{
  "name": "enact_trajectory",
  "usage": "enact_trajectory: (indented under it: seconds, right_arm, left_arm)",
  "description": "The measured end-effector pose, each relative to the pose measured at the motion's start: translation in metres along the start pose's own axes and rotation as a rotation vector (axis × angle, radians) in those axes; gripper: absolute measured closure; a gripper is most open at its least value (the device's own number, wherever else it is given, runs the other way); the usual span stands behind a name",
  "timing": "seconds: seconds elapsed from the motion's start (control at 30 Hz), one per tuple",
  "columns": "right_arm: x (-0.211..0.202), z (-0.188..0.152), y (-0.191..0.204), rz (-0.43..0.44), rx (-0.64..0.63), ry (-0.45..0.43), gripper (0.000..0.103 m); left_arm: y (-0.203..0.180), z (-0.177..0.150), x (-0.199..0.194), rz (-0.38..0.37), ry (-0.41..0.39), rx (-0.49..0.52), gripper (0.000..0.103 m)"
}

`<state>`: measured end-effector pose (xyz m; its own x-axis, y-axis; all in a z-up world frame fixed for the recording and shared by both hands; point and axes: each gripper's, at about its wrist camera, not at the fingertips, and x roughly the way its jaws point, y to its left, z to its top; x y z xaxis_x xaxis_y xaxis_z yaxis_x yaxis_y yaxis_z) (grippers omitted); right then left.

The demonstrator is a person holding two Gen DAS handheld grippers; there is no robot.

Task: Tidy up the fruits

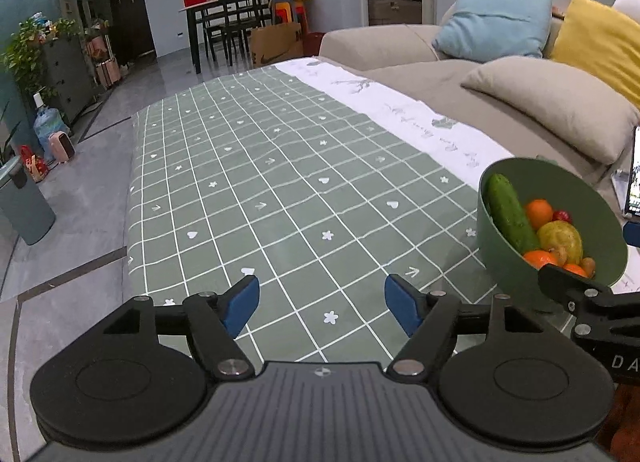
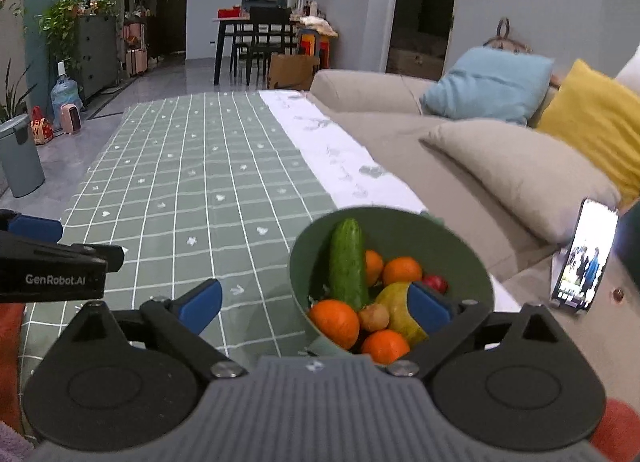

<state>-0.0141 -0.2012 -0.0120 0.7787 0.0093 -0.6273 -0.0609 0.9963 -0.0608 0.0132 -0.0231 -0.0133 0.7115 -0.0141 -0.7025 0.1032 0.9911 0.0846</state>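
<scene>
Both tongs (image 1: 322,304) (image 2: 316,304) gape wide (nothing held) beside bowl (image 2: 472,262).

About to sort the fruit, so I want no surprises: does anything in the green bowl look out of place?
Yes: a long green cucumber stands on end among the oranges in the green plastic bowl, leaning on its far wall. It is the one vegetable among fruit.

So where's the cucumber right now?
The cucumber stands tilted in the green bowl on the checked tablecloth, leaning on its left wall beside the oranges.
</scene>
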Motion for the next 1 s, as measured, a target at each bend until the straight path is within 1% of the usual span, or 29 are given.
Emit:
enact_trajectory:
  seconds: [0.2, 0.33, 1.0]
  right_arm:
    - [0.009, -0.006, -0.004, 0.015, 0.022, 0.021, 0.008]
    - [0.012, -0.009, -0.005, 0.01, 0.022, 0.026, 0.008]
    - [0.001, -0.014, -0.002, 0.014, 0.001, -0.016, 0.008]
  left_arm:
    - [-0.004, -0.004, 0.01, -0.006, 0.054, -0.007, 0.017]
    - [-0.002, -0.006, 0.008, -0.002, 0.05, -0.009, 0.017]
    - [0.0, -0.003, 0.005, -0.003, 0.043, -0.019, 0.017]
